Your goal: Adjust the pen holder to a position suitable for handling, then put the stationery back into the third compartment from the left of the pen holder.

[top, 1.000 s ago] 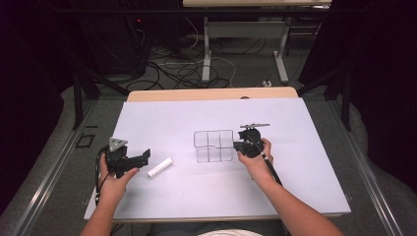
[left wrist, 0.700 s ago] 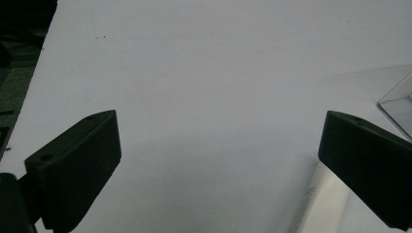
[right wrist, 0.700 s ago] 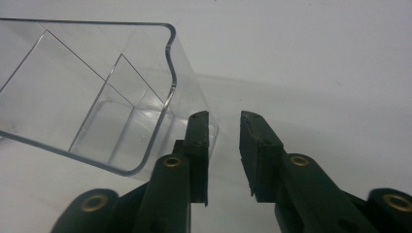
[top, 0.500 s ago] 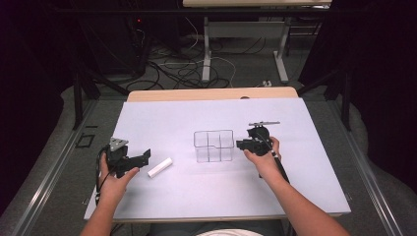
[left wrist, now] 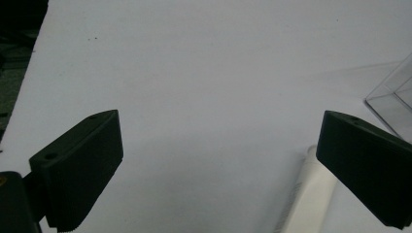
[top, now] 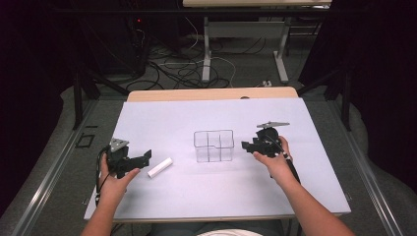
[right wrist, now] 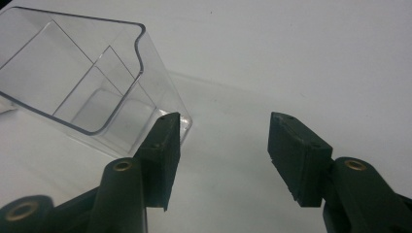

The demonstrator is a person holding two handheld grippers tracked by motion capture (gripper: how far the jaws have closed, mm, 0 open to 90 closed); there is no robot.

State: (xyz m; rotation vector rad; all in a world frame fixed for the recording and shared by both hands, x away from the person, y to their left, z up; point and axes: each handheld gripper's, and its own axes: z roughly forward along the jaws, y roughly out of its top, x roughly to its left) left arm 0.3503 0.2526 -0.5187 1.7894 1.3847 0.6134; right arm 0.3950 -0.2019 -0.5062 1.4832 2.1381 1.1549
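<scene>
Count of things: one clear plastic box with inner compartments [top: 213,145], one short white plastic tube [top: 160,167], one white-covered table [top: 314,196], and my two black two-jaw grippers.

My left hand: my left gripper [top: 145,157] rests low on the table's left part, my palm behind and under it, jaws pointing level toward the right, at the white tube.

My left jaws: they stand wide apart in the left gripper view, with bare white table between them and nothing gripped.

White tube against my left jaws: it lies flat on the table just beyond the jaw tips; in the left gripper view [left wrist: 307,194] it lies partly behind the jaw at the right of that view. I cannot tell whether it touches that jaw.

My right hand: my right gripper [top: 244,145] is held just off the clear box's right side, my wrist coming in from the lower right, jaws pointing left toward the box.

My right jaws: they have just been opening and stand about half apart, nothing between them.

Clear box against my right jaws: it stands upright at mid-table; in the right gripper view [right wrist: 92,82] its near corner lies just beyond the jaw at the left of that view, outside the gap.

Box and tube: well apart, the tube to the box's left and nearer to me.
</scene>
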